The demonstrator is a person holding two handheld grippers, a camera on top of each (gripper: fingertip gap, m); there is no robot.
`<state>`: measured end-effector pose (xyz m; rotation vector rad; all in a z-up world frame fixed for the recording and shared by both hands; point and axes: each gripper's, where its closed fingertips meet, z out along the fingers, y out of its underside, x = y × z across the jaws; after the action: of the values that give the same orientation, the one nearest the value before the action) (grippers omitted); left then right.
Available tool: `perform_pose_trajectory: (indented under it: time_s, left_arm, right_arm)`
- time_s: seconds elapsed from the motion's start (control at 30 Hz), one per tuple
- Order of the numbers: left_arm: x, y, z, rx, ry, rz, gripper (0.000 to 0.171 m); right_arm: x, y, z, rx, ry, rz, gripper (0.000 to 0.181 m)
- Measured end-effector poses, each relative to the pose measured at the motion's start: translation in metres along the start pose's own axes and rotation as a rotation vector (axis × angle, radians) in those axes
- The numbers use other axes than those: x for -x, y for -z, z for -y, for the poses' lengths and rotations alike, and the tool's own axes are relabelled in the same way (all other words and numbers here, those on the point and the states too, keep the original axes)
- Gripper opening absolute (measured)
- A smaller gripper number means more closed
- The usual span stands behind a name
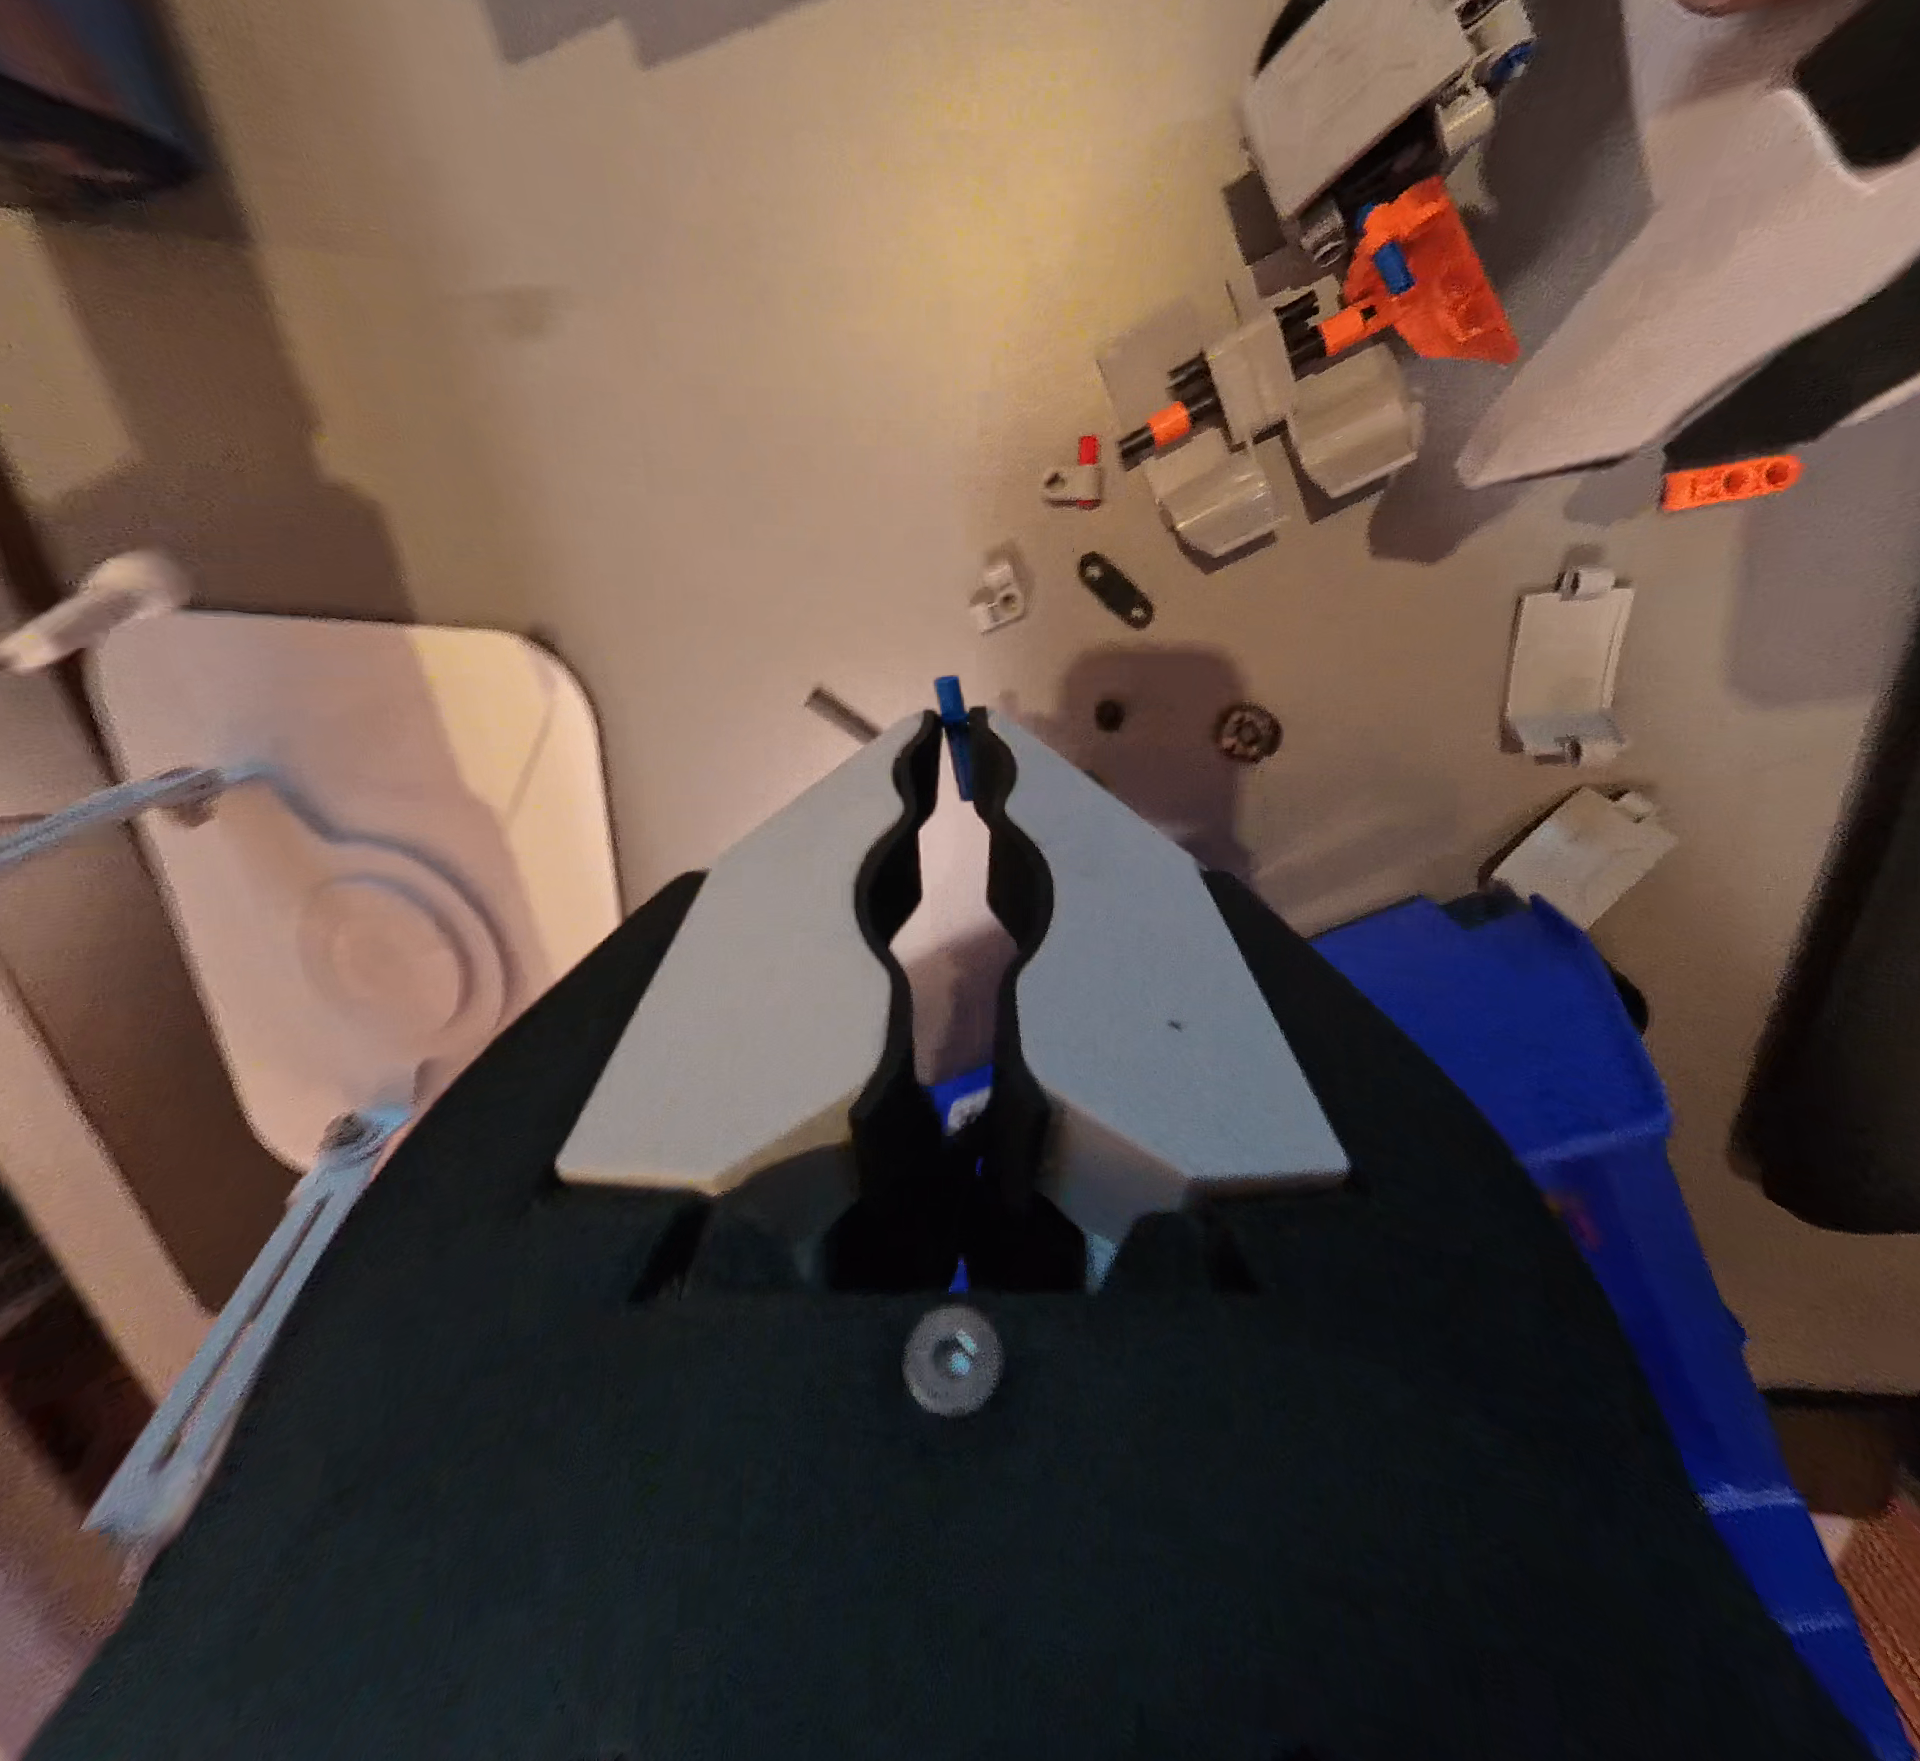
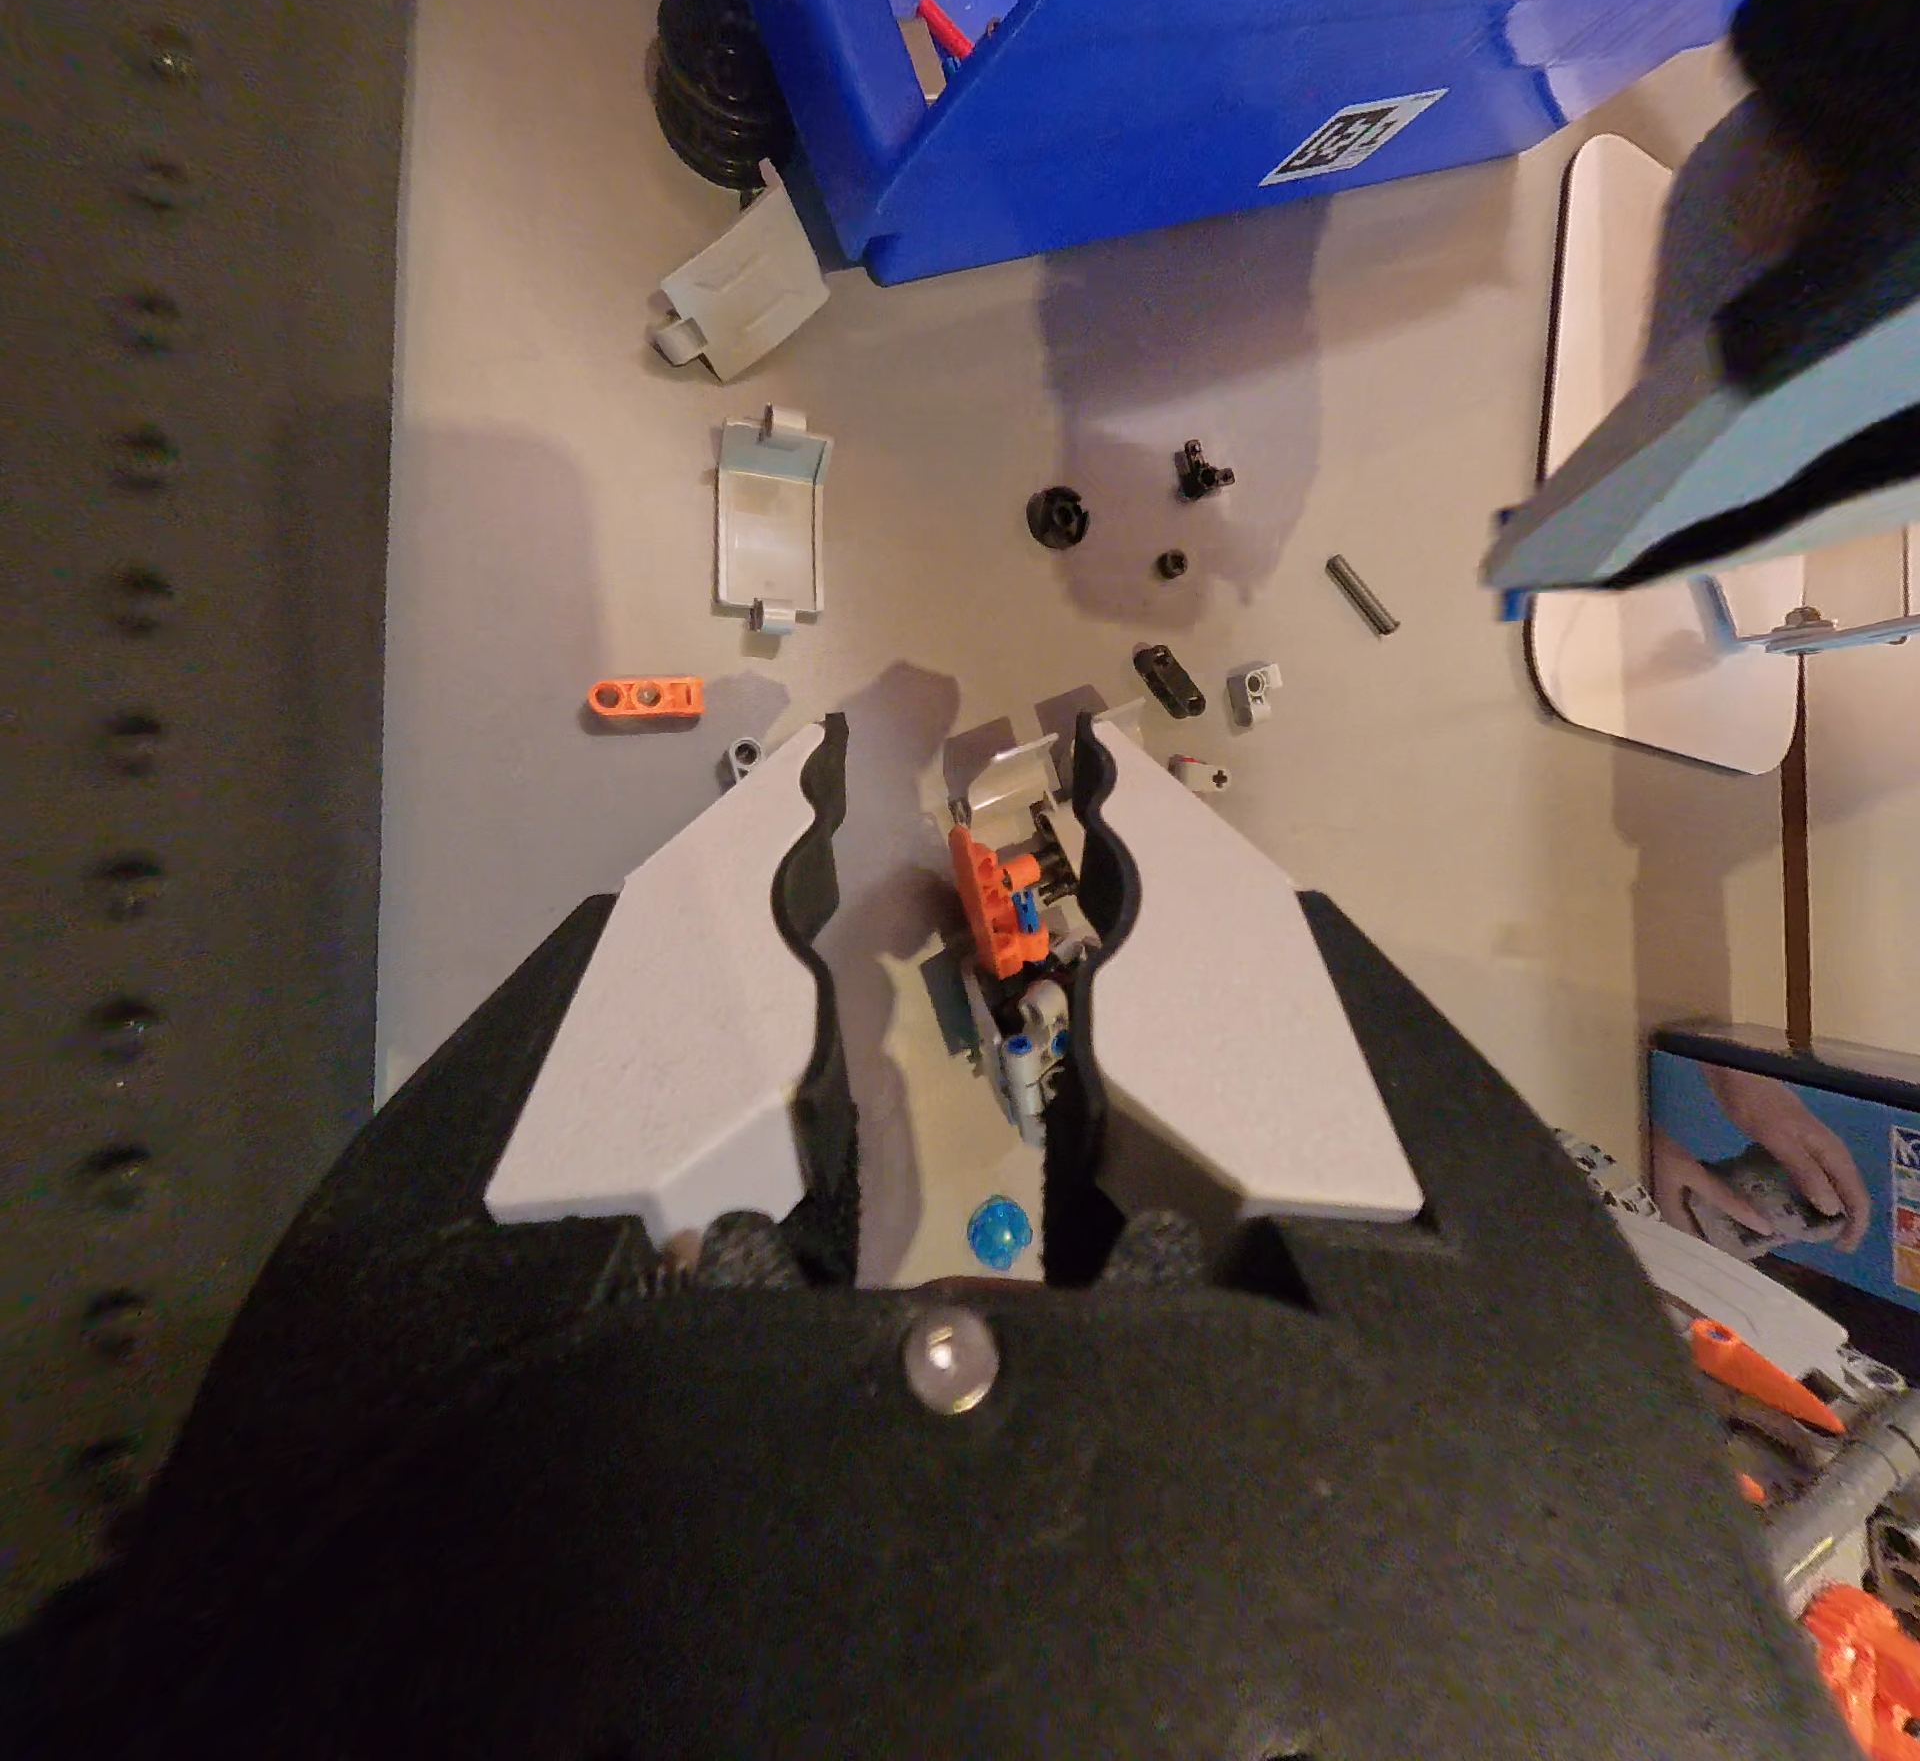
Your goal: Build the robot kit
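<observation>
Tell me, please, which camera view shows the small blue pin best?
The left wrist view: the blue pin sits clamped upright at the tips of the left gripper, centred and unobstructed. In the right wrist view, only that gripper's finger edge shows; the held pin cannot be made out.

The right gripper [image 2: 956,745] hangs spread over an orange-and-grey brick assembly [image 2: 1003,922] below a blue bin [image 2: 1195,80].
</observation>
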<state>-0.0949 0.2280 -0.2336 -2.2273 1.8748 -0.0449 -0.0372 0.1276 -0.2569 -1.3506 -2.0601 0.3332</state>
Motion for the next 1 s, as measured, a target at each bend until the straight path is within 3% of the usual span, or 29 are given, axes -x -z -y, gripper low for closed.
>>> perform_pose_trajectory:
  time_s: [0.27, 0.4, 0.53, 0.8, 1.0]
  left_arm:
    - [-0.022, -0.057, -0.002, 0.102, -0.033, -0.147, 0.003]
    - [-0.027, -0.066, -0.003, 0.099, -0.024, -0.167, 0.004]
    - [-0.026, -0.068, -0.004, 0.081, -0.004, -0.154, 0.018]
    - [-0.005, -0.011, -0.007, -0.05, 0.04, -0.022, 0.02]
    - [0.0, 0.045, -0.058, -0.055, 0.125, 0.077, 0.018]
  right_arm:
    - [0.002, 0.001, -0.001, -0.002, 0.004, 0.005, 0.041]
    - [0.003, 0.001, -0.001, 0.0, 0.005, 0.008, 0.042]
    - [0.003, 0.0, -0.002, 0.003, 0.004, 0.009, 0.042]
    - [0.004, 0.001, 0.0, 0.0, 0.009, 0.008, 0.041]
    - [0.004, 0.0, 0.0, -0.001, 0.012, 0.007, 0.042]
